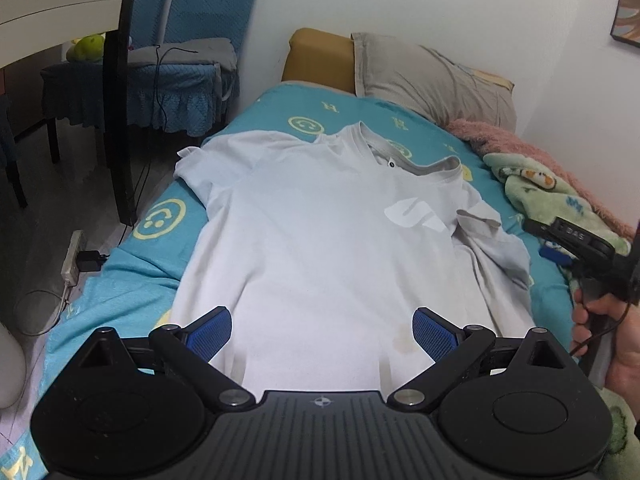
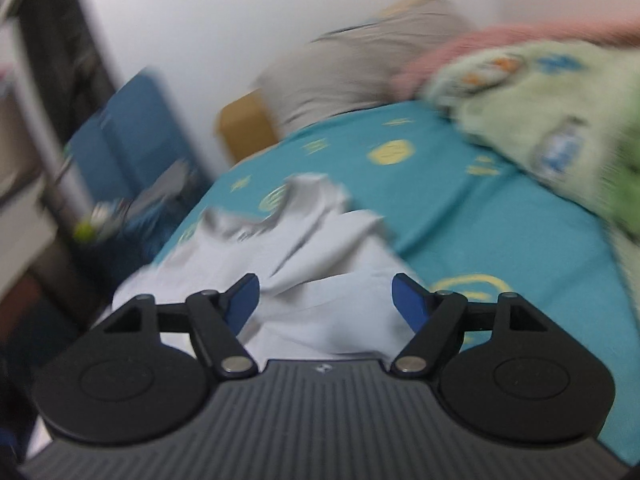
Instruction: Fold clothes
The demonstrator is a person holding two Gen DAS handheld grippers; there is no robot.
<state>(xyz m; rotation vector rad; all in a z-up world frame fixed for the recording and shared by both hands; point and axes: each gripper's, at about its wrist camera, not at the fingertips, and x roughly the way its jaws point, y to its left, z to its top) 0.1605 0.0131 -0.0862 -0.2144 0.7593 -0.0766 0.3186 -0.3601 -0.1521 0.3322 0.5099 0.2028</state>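
A white T-shirt lies face up on the teal bed sheet, collar towards the pillow, with a white logo on its chest. Its right sleeve is crumpled and folded inward. My left gripper hovers open over the shirt's lower part, blue pads wide apart with only flat cloth below them. My right gripper is open above the rumpled sleeve side of the shirt; this view is blurred. In the left wrist view the right gripper shows at the right edge, held by a hand.
A grey pillow lies at the head of the bed. Pink and green blankets are bunched along the right side by the wall. Left of the bed stand a black table leg, a blue-covered chair and a power strip on the floor.
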